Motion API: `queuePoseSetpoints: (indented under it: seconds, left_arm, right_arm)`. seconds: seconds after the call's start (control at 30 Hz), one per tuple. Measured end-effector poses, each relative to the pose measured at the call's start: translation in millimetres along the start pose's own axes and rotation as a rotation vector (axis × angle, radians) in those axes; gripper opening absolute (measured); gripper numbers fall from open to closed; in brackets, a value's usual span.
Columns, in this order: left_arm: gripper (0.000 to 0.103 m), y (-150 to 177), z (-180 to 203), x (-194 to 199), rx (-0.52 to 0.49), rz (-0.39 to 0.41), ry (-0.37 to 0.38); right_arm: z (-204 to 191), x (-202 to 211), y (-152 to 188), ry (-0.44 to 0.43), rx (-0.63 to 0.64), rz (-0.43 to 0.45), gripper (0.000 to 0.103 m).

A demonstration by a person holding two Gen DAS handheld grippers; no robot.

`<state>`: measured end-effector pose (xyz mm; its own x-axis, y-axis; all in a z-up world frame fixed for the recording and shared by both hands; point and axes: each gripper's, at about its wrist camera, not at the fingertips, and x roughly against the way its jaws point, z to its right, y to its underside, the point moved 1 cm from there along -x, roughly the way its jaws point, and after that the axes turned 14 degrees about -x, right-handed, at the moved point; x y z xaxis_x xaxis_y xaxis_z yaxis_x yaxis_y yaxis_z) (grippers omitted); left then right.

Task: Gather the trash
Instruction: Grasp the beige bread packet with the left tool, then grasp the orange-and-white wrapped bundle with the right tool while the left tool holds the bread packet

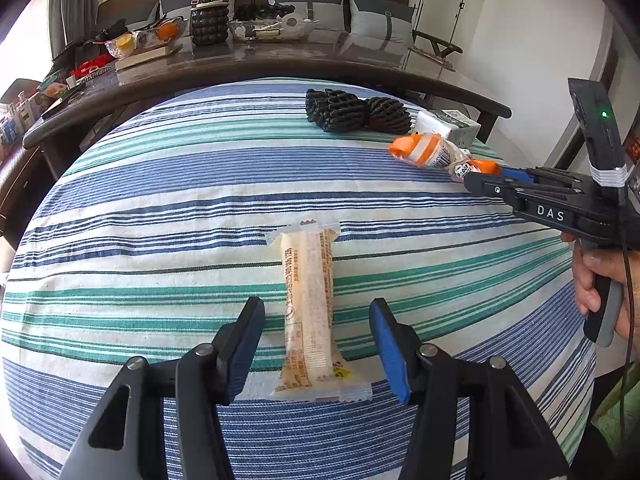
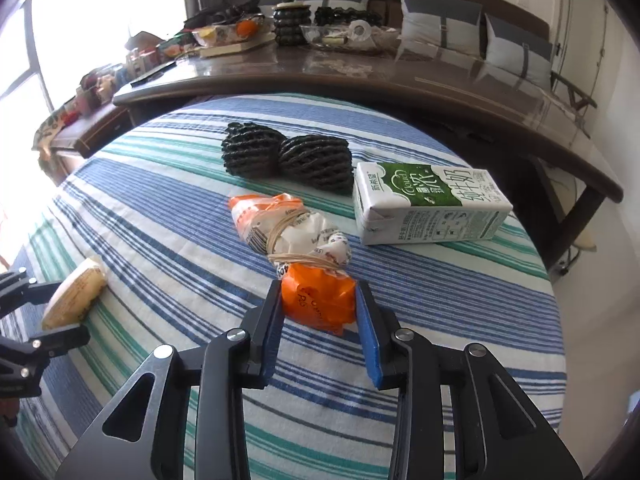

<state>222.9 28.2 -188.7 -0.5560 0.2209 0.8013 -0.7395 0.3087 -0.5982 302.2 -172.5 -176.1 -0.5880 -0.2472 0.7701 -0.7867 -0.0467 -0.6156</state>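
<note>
A cream snack wrapper [image 1: 308, 280] lies lengthwise on the striped cloth, between the fingers of my left gripper [image 1: 317, 302]. That gripper is open, with a gap on each side of the wrapper. An orange-and-white bag bundle tied with rubber bands [image 2: 288, 224] lies further right. My right gripper [image 2: 320, 284] is shut on the bundle's orange near end; the left wrist view shows the same grip [image 1: 476, 180]. The cream wrapper [image 2: 76, 296] also shows at the left edge of the right wrist view.
A green-and-white milk carton [image 2: 424, 204] lies on its side right of the bundle. Two black foam nets [image 2: 284, 156] sit behind it. Past the striped cloth [image 2: 160, 208] stands a dark wooden table [image 2: 360, 80] with bowls and a plant. A hand [image 1: 592, 280] holds the right gripper.
</note>
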Motion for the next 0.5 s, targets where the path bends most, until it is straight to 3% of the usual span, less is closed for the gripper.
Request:
queuePoseSetpoints:
  seconds: [0.1, 0.17, 0.3, 0.43, 0.5]
  left_arm:
    - [0.056, 1.7, 4.7, 0.9, -0.007, -0.001, 0.002]
    - [0.056, 3.3, 7.9, 1.9, -0.009, -0.001, 0.009]
    - [0.056, 8.3, 12.1, 5.7, -0.013, -0.006, 0.014]
    - [0.056, 15.8, 10.5, 15.3, -0.011, -0.006, 0.034]
    - [0.056, 16.7, 10.0, 18.4, -0.032, -0.002, 0.048]
  right_arm:
    - [2.3, 25.4, 22.9, 0.108, -0.015, 0.004, 0.035]
    - [1.3, 38.8, 43.6, 0.129, -0.023, -0.016, 0.036]
    - [-7.4, 58.7, 77.3, 0.029, -0.052, -0.059, 0.041]
    - [-11.6, 76.7, 91.6, -0.110, -0.056, -0.088, 0.071]
    - [-6.8, 83.8, 91.1, -0.142, -0.047, -0.073, 0.078]
